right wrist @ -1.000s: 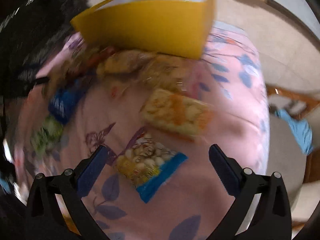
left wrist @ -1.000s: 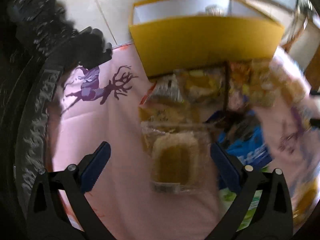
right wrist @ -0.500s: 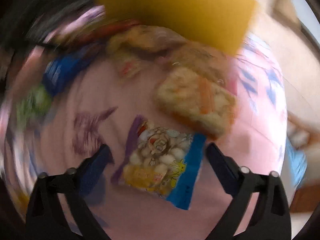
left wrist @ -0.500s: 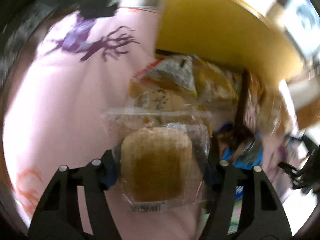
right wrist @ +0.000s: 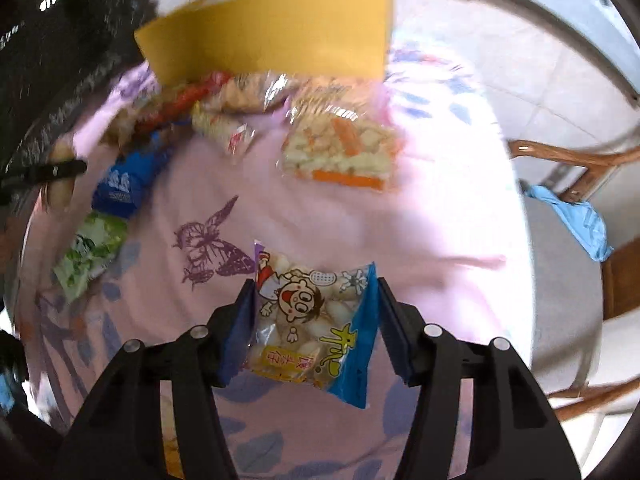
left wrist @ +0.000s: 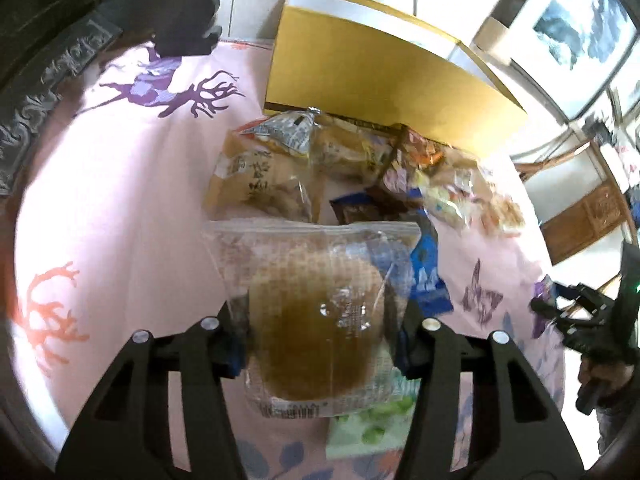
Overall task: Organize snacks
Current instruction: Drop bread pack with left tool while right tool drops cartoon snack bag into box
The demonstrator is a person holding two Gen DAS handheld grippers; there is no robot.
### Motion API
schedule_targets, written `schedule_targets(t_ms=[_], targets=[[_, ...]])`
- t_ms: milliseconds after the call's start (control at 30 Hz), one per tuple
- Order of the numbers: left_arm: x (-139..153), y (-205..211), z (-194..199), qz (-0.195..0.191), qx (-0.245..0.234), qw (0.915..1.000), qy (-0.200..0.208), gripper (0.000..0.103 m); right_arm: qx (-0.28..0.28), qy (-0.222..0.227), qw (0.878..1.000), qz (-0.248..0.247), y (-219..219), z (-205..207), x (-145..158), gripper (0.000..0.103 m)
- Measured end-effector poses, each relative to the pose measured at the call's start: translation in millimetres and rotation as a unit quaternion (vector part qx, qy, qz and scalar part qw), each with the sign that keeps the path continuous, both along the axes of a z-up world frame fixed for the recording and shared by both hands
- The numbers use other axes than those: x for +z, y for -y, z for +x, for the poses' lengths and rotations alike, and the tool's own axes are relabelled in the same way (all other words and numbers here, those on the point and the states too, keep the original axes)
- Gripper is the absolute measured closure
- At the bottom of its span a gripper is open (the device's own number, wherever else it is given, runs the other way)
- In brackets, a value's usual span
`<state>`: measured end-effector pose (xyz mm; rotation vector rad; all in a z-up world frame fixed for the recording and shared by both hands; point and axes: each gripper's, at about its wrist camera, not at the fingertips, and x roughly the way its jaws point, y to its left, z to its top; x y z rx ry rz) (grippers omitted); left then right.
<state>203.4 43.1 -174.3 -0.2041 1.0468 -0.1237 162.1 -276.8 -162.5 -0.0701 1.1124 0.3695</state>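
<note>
I have my left gripper (left wrist: 322, 344) closing around the clear-wrapped cake (left wrist: 316, 320) at lower centre, its pads at both sides. My right gripper (right wrist: 314, 334) is closing on the cartoon snack bag (right wrist: 312, 320), ready for the yellow box (right wrist: 276, 36) at the top.

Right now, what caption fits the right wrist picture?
Right gripper fingers closing around a blue-edged cartoon snack packet on the pink patterned tablecloth.
</note>
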Motion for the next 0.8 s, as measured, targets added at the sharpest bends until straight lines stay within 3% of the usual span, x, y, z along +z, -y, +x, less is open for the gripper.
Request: schedule_targets(t_ms=[233,300,400,567,800], targets=[[47.5,9.5,-13.8,0.012,-0.011,0.9985,0.052,0.050,-0.003,0.075,0.997,0.036,5.2,-13.3,61.5,0.044],[64.8,12.5,-8.7,0.027,-0.004,0.9972,0.070,0.050,-0.011,0.094,0.993,0.064,6.9,-4.4,81.5,0.044],[87.4,10.4,10.0,0.023,0.013,0.9952,0.095,0.050,-0.022,0.145,0.987,0.062,3.7,6.0,119.9,0.044],[133.9,16.9,42.8,0.028,0.006,0.9893,0.143,0.050,-0.022,0.222,0.973,0.063,-15.3,55.5,179.8,0.044],[174.8,29.4,126.8,0.057,0.013,0.9848,0.164,0.050,-0.022,0.235,0.967,0.092,-40.4,151.9,210.6,0.044]])
